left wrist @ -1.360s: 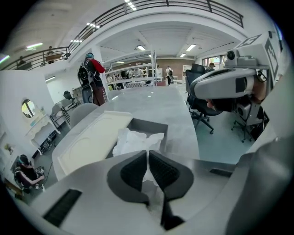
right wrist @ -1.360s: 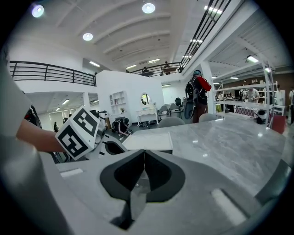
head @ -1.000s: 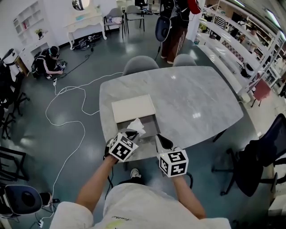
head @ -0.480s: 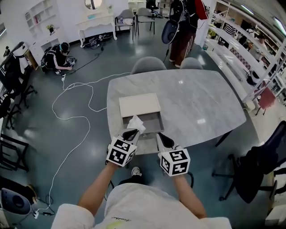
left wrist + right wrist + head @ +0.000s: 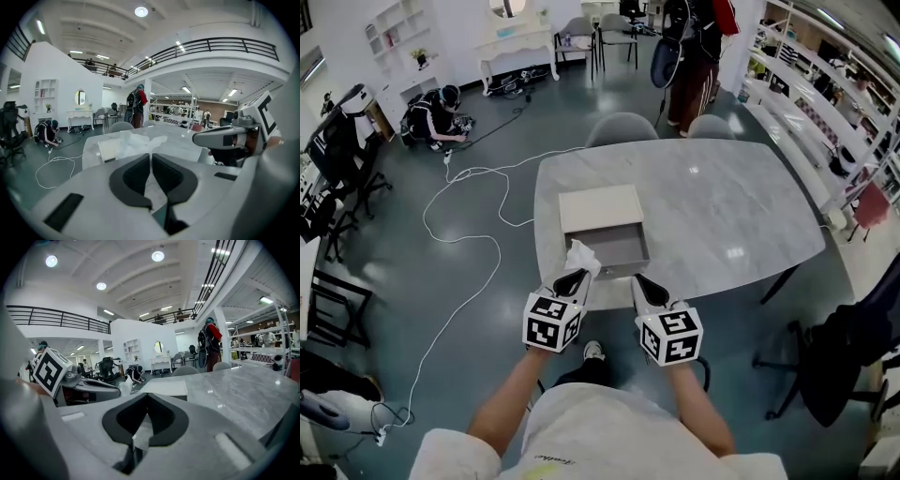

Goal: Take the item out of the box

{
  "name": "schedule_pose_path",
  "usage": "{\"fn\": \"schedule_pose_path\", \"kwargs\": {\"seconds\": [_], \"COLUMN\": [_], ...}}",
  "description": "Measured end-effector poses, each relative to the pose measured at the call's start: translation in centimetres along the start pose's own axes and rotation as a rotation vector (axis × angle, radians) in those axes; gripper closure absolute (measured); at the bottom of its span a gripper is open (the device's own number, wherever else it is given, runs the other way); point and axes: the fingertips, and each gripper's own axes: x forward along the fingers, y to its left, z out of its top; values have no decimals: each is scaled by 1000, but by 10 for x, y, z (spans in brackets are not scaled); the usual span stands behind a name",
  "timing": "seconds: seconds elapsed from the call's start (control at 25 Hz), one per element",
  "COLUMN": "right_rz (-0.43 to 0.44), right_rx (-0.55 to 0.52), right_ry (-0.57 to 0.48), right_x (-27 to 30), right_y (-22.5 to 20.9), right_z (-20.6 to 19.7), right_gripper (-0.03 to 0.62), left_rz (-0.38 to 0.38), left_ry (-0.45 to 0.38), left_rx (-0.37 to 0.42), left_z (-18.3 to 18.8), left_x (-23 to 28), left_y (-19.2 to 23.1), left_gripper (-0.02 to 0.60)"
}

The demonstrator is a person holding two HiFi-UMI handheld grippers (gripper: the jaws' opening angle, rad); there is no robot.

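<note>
An open box [image 5: 615,249] with a grey inside and a beige lid [image 5: 600,208] lies on the marble table [image 5: 722,206], near its front edge. My left gripper [image 5: 575,279] [image 5: 151,157] is shut on a white crumpled wrapped item [image 5: 581,256] [image 5: 137,142]. It holds the item at the box's near left corner, above the rim. The right gripper [image 5: 645,287] [image 5: 147,397] is shut and empty, just off the box's near right corner. The white item [image 5: 125,386] also shows in the right gripper view, beside the left gripper [image 5: 89,385].
Two grey chairs [image 5: 622,127] stand at the table's far side, and a person [image 5: 694,42] stands behind them. Another person [image 5: 441,105] crouches at the far left. A white cable [image 5: 478,234] runs over the floor on the left. A dark chair [image 5: 853,347] is at the right.
The left gripper has drawn the white item from inside the box's front part back to its near left corner. Both grippers sit a little nearer my body.
</note>
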Motion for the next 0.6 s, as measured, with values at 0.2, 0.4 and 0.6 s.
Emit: {"fn": "schedule_pose_path", "kwargs": {"seconds": [0.2,0.4,0.6], "right_rz": [-2,-10,-3], "right_rx": [4,3,5], "right_ry": [6,12,12], "right_x": [-8,-13,-12], "right_y": [-1,-6,-5], "right_z": [-5,-9,-8], "right_gripper": [589,589,589], "left_rz": [13,16,21], "left_ry": [-9,-10,-10], "left_rx": [-14,-25,-32], "left_z": [0,-2,-2], "left_x": [-3,-1,-2], "left_y": [-5,-9,-7], "left_gripper": [558,558,558]}}
